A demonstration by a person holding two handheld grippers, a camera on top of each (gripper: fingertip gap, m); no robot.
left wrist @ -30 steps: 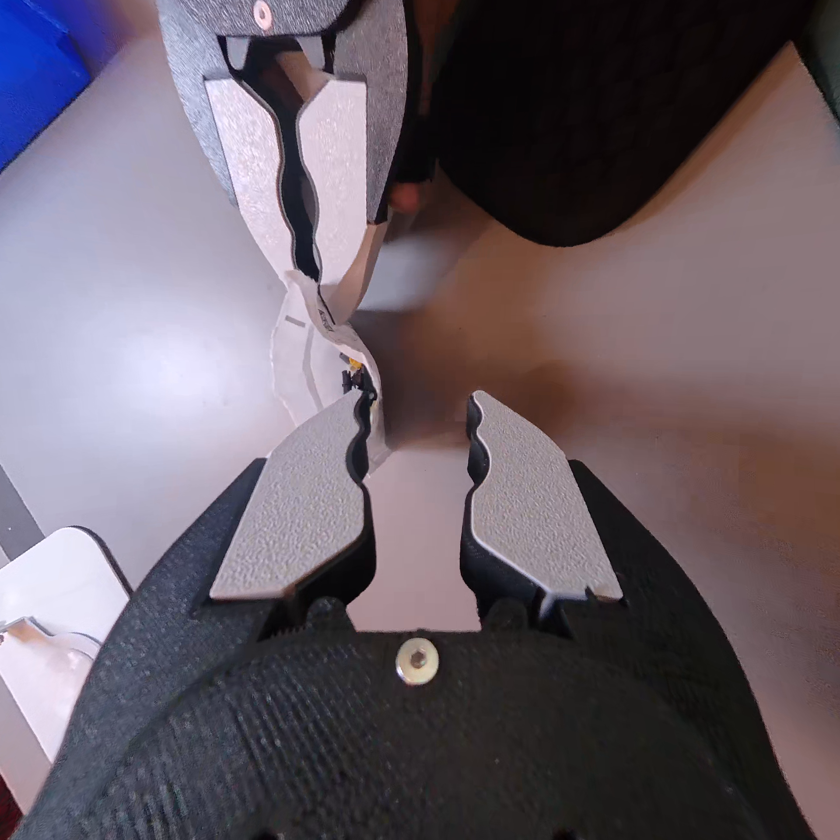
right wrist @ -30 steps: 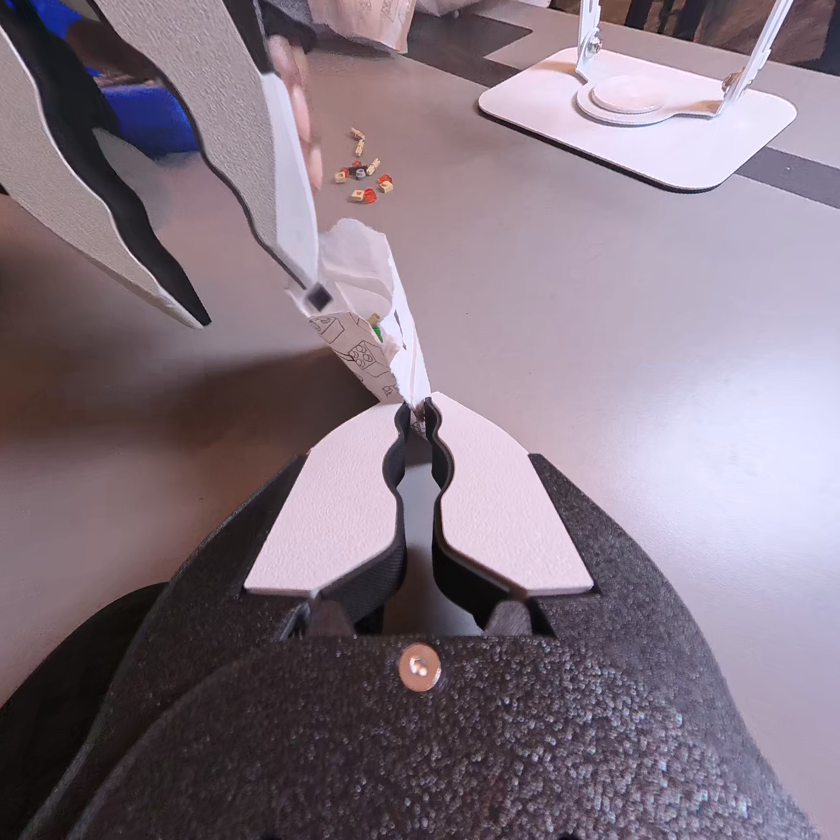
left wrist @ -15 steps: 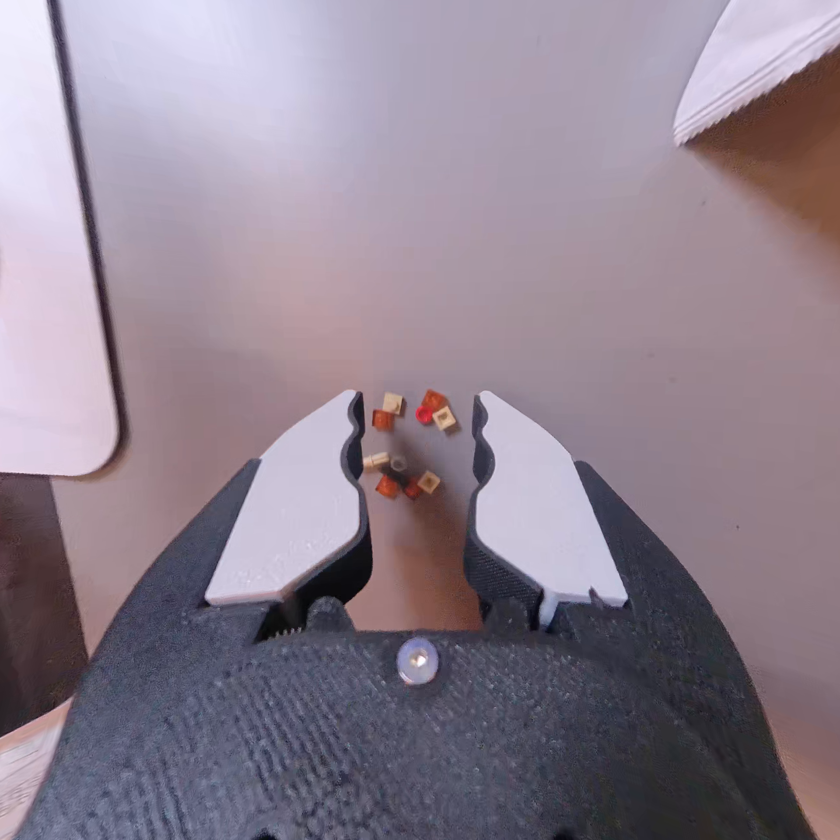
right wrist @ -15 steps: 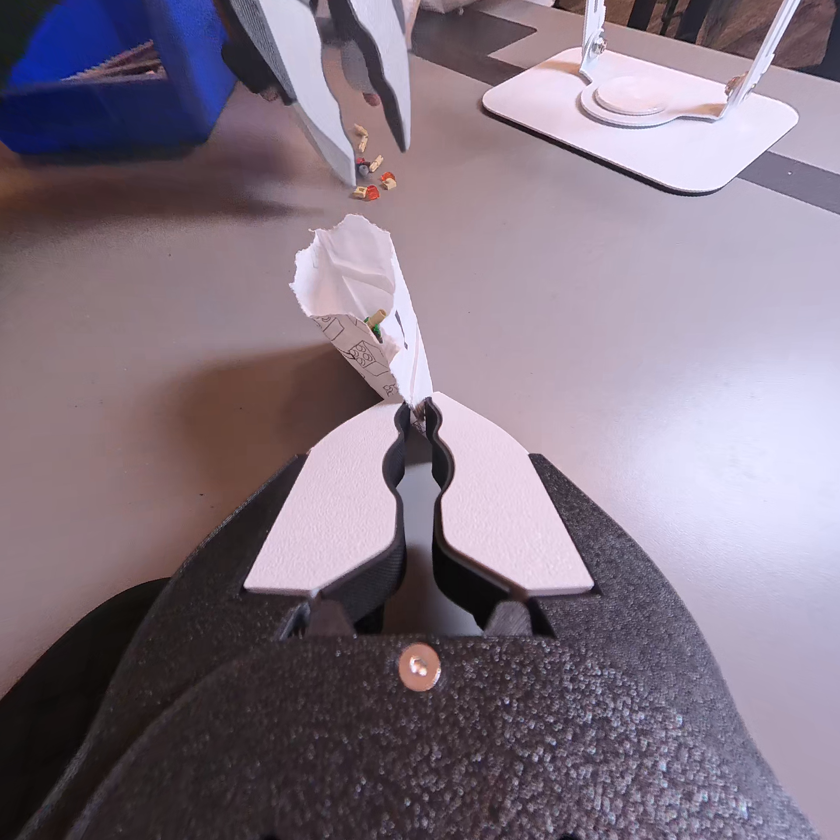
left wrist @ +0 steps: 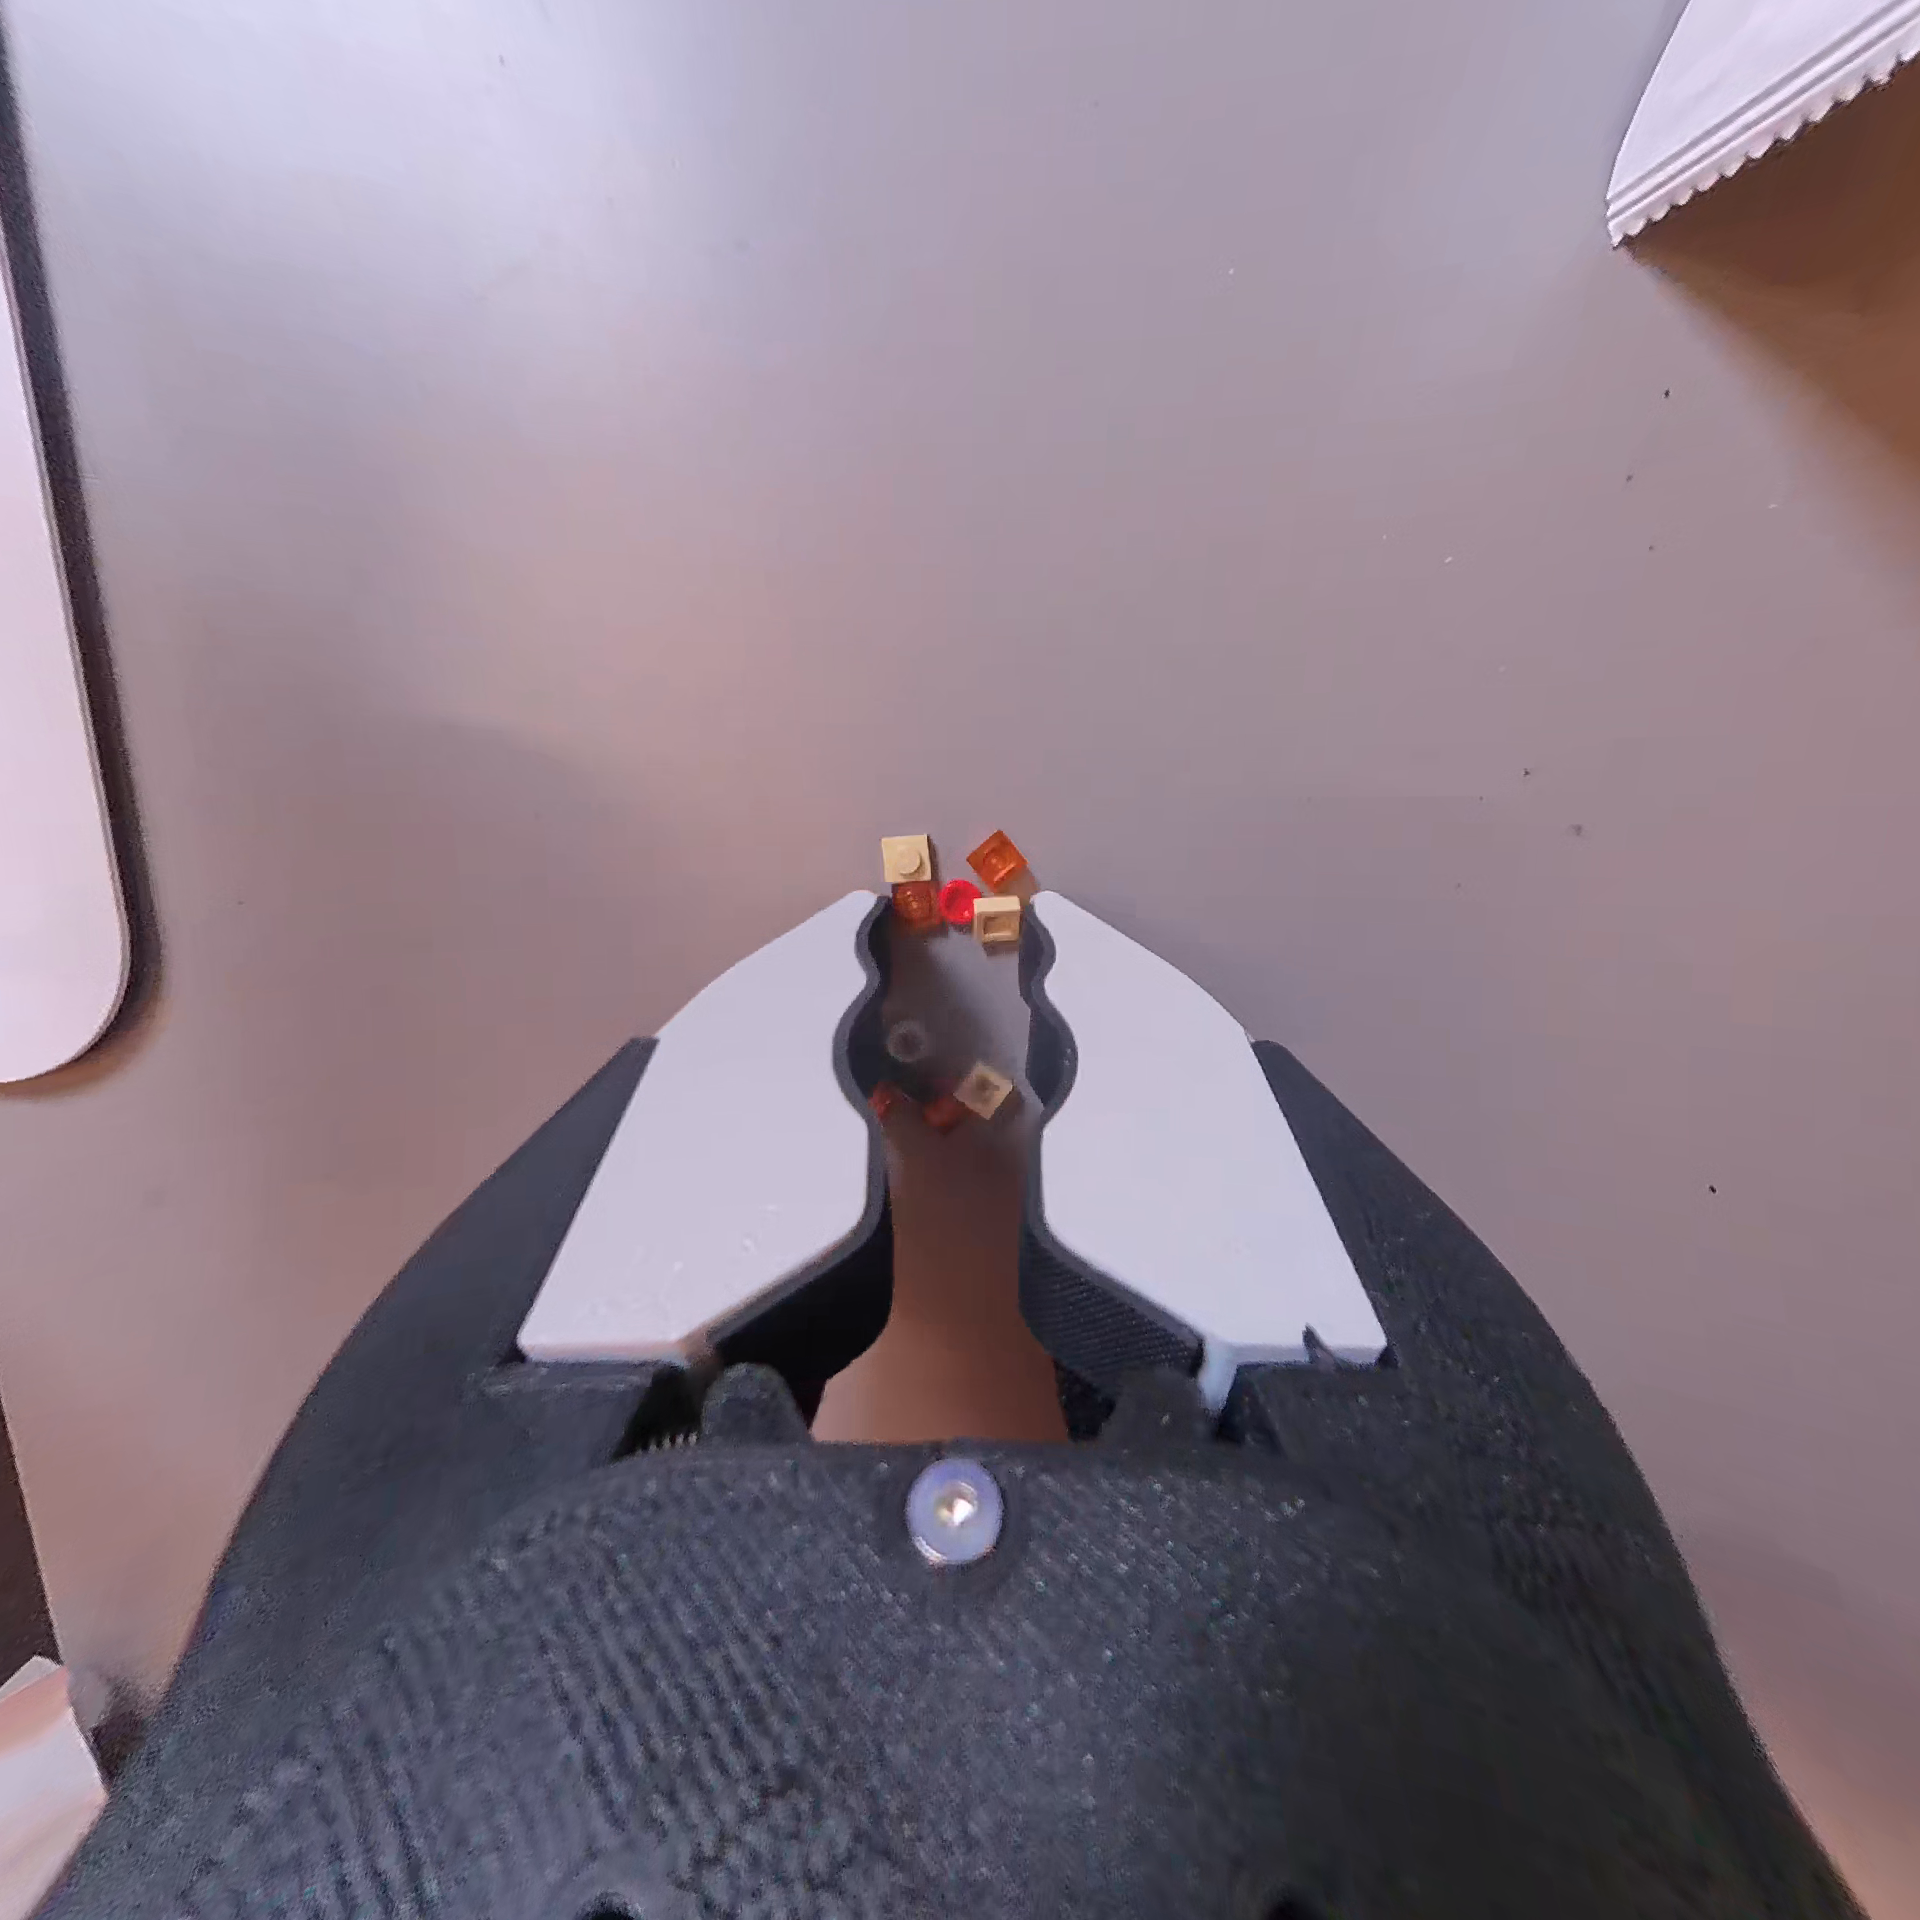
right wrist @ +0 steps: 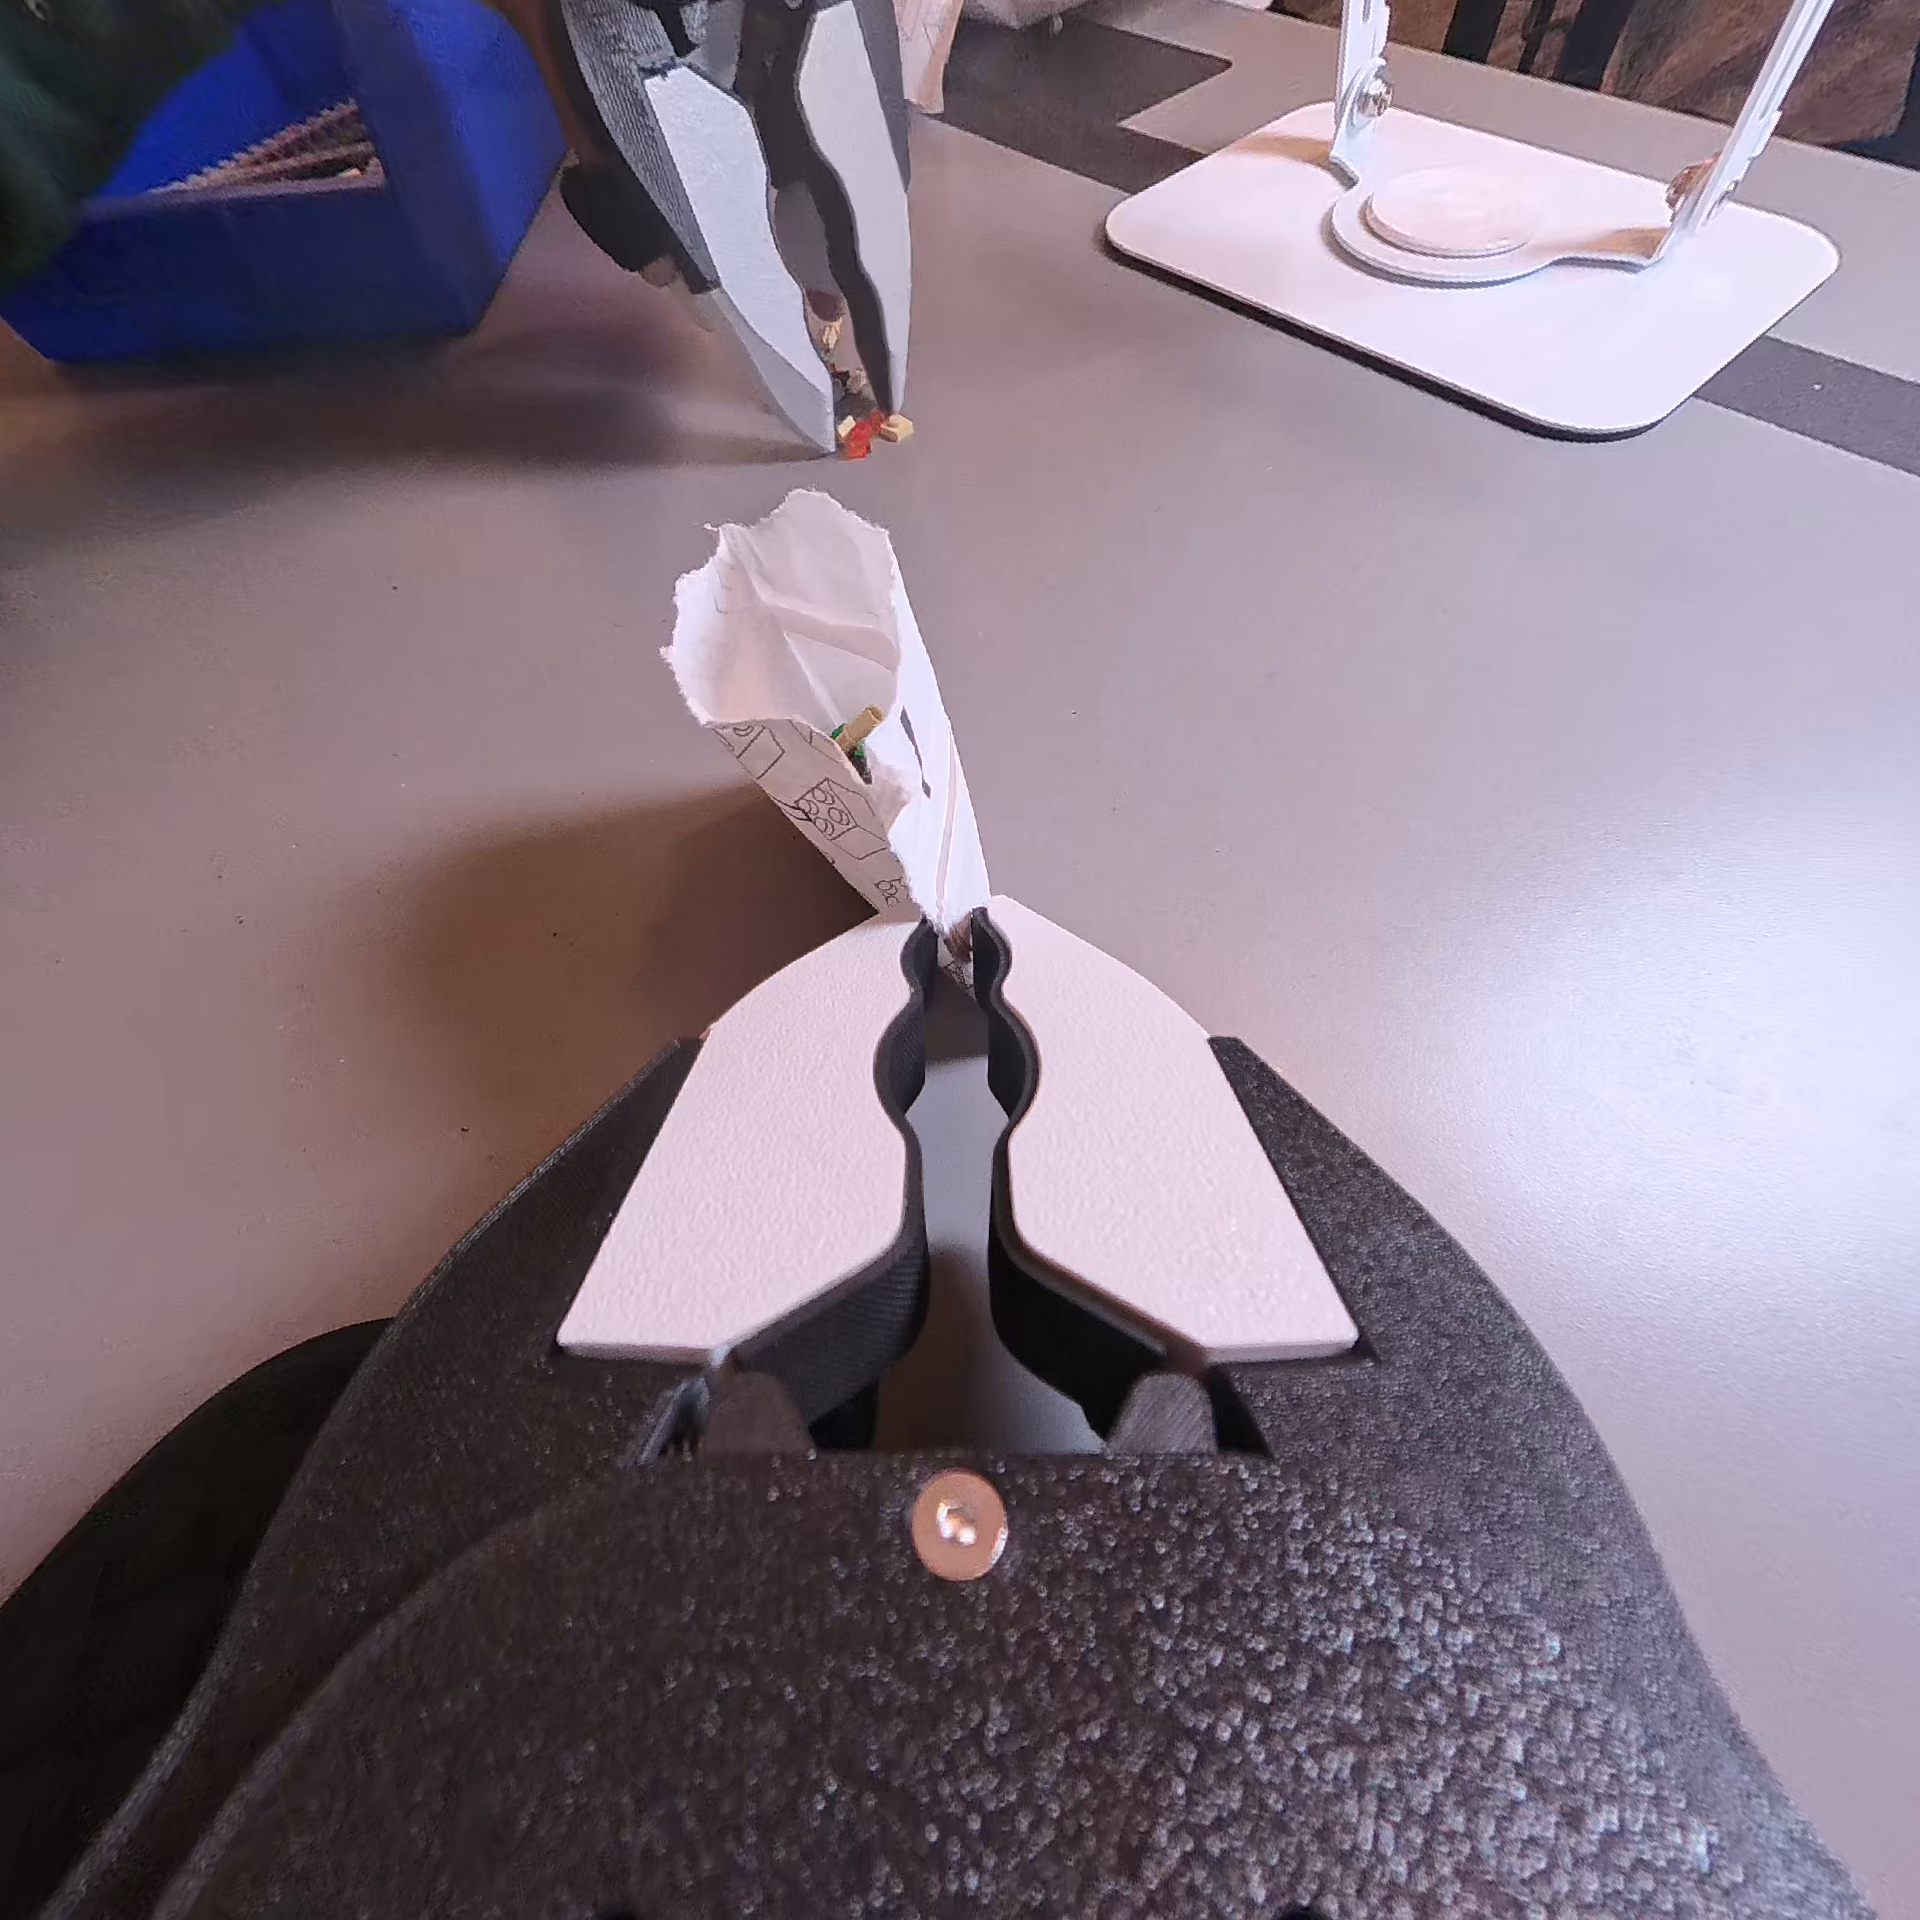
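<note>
1. Beside the small bricks [left wrist: 951, 904] scattered on the grey table [left wrist: 1351, 623], the left gripper [left wrist: 954, 920] stands tip-down with its fingers narrowed but apart. Several bricks lie between the fingertips and others just past them, and no pad clearly presses on one.
2. Back from the bricks, the right gripper [right wrist: 951, 930] is pinched on the bottom corner of a torn white paper bag [right wrist: 821, 665], which rises open-mouthed above the table.
3. Risk: these bricks are tiny and bunched together, so narrowing the fingers further may shove them aside or catch two at once.
4. Risk: a tan piece [right wrist: 860, 727] sits at a tear in the bag's side. Tilting the bag could let it drop out.
5. Only the left wrist view shows the bricks lying deeper between the fingers, though they are blurred and possibly partly hidden.
6. Only the right wrist view shows the bag's contents, a blue bin [right wrist: 260, 208] behind the bricks and a white stand [right wrist: 1475, 281] off to their right.
</note>
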